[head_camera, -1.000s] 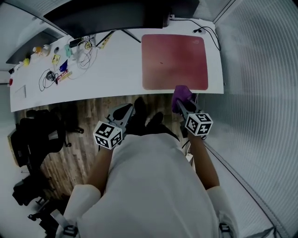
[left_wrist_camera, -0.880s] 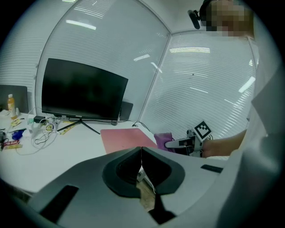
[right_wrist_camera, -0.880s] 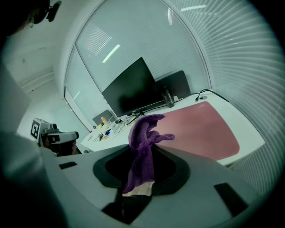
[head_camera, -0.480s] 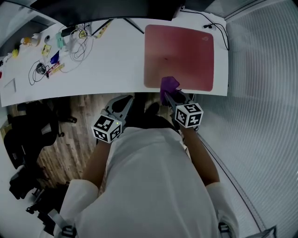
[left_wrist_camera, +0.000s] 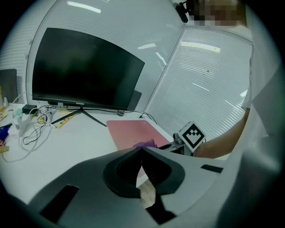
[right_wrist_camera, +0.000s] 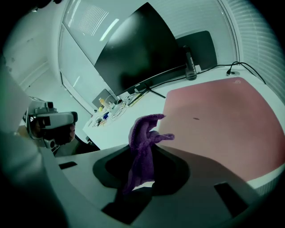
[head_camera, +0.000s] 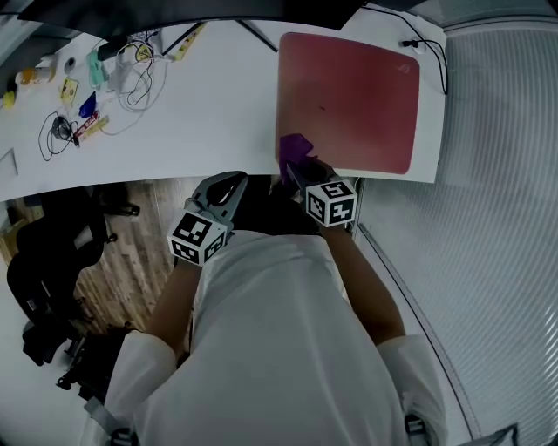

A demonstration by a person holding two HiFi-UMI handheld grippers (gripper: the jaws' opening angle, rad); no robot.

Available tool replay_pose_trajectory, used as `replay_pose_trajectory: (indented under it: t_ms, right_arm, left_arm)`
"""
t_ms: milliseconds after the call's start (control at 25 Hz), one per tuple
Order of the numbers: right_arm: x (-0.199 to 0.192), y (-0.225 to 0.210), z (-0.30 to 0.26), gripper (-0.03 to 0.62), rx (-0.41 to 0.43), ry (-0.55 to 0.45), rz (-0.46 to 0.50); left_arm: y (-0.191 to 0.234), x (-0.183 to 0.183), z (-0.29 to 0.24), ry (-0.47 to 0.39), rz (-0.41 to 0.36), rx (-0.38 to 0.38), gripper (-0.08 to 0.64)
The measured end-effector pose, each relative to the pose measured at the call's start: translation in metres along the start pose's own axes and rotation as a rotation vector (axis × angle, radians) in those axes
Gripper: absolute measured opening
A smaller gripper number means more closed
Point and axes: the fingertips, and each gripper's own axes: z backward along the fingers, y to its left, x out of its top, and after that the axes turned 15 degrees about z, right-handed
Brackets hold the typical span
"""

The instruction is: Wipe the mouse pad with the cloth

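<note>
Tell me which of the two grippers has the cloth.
The right gripper: it is shut on the purple cloth, at the near left corner of the red mouse pad. The left gripper is shut with nothing in it.

Left tool (head_camera: 231,181) closed, right tool (head_camera: 295,167) clamped.

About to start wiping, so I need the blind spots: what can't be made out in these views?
- Whether the cloth touches the mouse pad: head view, the right tool covers the contact.
- Dark speck on the pad: too small to identify.
- Desk clutter: too small, head view.
- Monitor: cut off by the head view's top edge.
</note>
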Motion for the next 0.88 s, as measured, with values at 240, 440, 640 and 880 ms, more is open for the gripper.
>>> replay_pose_trajectory:
  t_ms: [240,440,640,880]
  right_arm:
    - [-0.010,-0.005,-0.033,0.132,-0.010,0.053,-0.030]
    - [-0.020,-0.008,-0.056,0.131,-0.002,0.091,-0.039]
    - [-0.028,-0.013,-0.068,0.132,-0.017,0.131,-0.029]
    - [-0.030,-0.022,-0.072,0.131,-0.045,0.160,-0.006]
  left_arm:
    - [0.024,0.009,-0.013,0.036,0.014,-0.015,0.018]
    - [0.042,0.015,-0.023,0.062,0.015,-0.023,0.018]
    - [0.054,0.020,-0.030,0.086,0.016,-0.043,0.018]
    - [0.063,0.028,-0.042,0.106,0.010,-0.072,0.017]
